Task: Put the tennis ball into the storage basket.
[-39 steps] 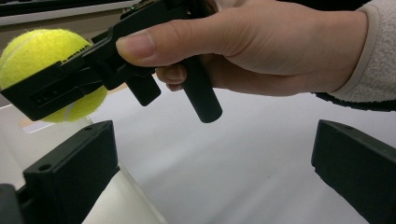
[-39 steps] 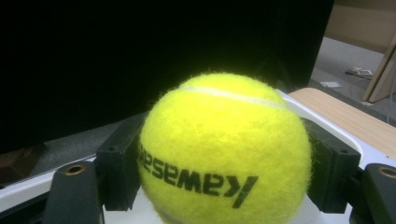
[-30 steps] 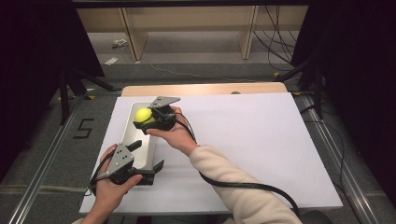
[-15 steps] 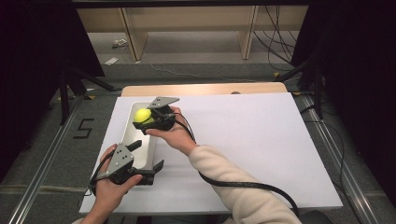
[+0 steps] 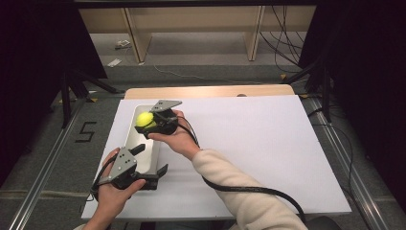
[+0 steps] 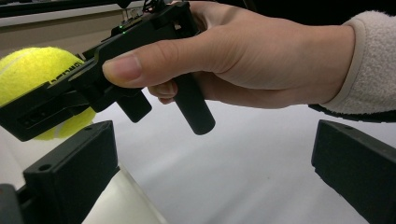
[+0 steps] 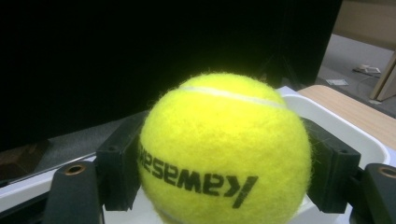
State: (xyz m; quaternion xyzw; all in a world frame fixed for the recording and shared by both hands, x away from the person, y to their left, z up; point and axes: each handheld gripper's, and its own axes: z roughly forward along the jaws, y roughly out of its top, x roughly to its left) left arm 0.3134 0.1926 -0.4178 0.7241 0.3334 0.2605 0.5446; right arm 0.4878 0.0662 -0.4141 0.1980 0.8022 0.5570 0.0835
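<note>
High view: above the near table edge, facing forward and down. Left gripper view: low beside the tray, facing the tennis ball. Right gripper view: close on that ball, over the tray.

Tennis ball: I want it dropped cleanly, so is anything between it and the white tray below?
Nothing visible does. The right gripper holds the tennis ball over the far end of the white tray; the left gripper, jaws open, sits at the tray's near end.
</note>
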